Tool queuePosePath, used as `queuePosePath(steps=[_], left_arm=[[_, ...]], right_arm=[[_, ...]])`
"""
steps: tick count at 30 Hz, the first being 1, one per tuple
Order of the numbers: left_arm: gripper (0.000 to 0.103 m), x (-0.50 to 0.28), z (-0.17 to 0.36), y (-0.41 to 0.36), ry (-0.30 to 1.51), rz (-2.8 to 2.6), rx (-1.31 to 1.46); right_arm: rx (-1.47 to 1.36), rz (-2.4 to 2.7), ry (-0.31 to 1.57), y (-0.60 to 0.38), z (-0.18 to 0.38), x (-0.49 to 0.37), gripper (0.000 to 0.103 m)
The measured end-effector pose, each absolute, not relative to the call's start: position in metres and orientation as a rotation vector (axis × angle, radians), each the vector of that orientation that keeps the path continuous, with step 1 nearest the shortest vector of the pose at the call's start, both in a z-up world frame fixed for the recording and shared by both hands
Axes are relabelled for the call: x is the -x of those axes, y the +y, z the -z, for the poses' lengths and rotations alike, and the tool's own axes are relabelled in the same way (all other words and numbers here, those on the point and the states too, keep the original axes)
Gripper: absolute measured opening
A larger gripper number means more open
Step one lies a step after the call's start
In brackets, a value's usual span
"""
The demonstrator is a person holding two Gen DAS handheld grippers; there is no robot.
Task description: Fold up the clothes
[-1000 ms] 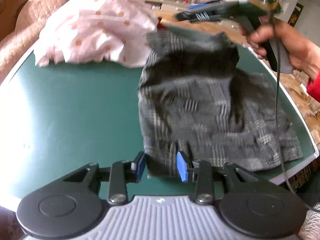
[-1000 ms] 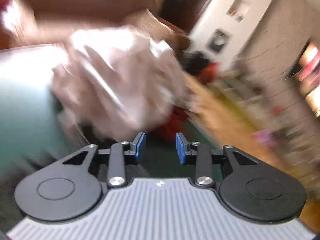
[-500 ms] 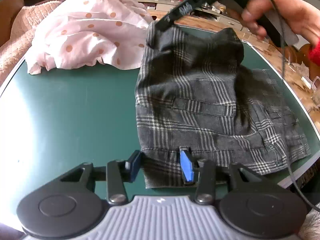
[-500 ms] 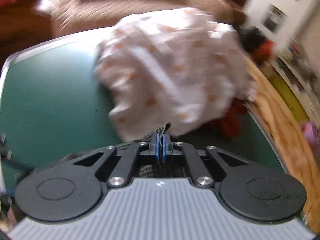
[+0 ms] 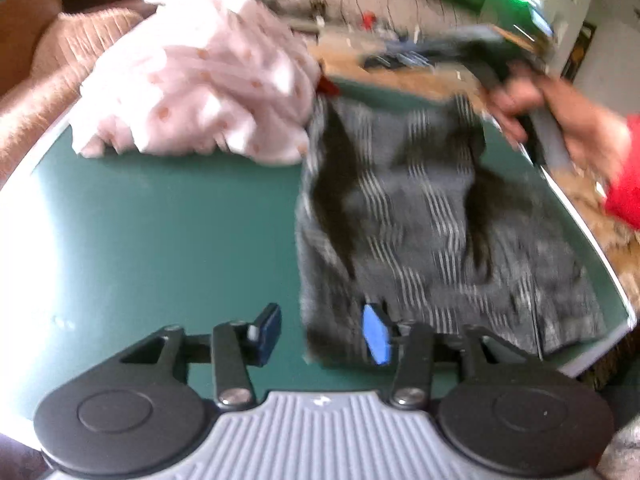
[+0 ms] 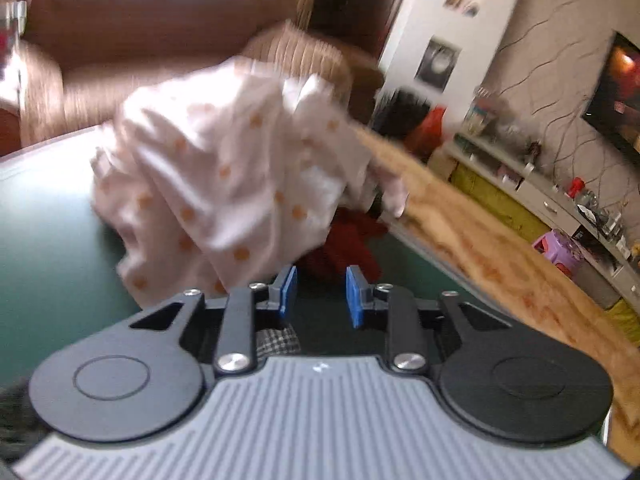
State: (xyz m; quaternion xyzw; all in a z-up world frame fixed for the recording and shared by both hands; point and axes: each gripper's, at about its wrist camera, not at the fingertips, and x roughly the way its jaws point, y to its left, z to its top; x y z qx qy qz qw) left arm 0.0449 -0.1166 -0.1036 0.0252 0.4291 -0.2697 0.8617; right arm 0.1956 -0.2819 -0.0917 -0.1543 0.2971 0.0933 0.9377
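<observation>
- left gripper [image 5: 322, 334] released, near edge of grey plaid shorts [image 5: 432, 216] on green table [image 5: 160, 232]
- right gripper [image 6: 322, 290] released, facing pink dotted garment [image 6: 224, 184]

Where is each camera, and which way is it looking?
Left wrist view: sits on the left tool, looking across the green table at the grey plaid garment; the person's right hand shows, holding the other tool.
Right wrist view: sits on the right tool, open, looking over the table's far end toward a brown sofa; no hand shows.
Both views share the white polka-dot garment and the table.
</observation>
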Motion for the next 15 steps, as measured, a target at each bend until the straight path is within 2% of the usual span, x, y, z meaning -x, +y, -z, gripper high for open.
queuePosePath(steps=[2, 5, 7, 8, 10, 15], left_arm=[[0.070, -0.052, 0.097, -0.119, 0.873, 0.564, -0.070], [0.071, -0.070, 0.103, -0.137, 0.884, 0.545, -0.140], [0.062, -0.085, 0.116, -0.148, 0.934, 0.525, -0.156], [0.050, -0.089, 0.121, -0.152, 0.949, 0.520, -0.152], [0.045, -0.093, 0.129, -0.158, 0.961, 0.508, -0.141], [0.024, -0.085, 0.131, -0.158, 0.961, 0.483, -0.138]], right_arm=[[0.260, -0.203, 0.617, -0.291, 0.085, -0.170, 0.032], [0.236, -0.085, 0.679, -0.298, 0.090, -0.129, 0.032], [0.206, 0.092, 0.701, -0.306, 0.102, -0.119, 0.032], [0.157, 0.155, 0.696, -0.312, 0.107, -0.115, 0.031], [0.084, 0.246, 0.662, -0.317, 0.112, -0.105, 0.029], [-0.031, 0.360, 0.488, -0.319, 0.096, -0.073, 0.029]])
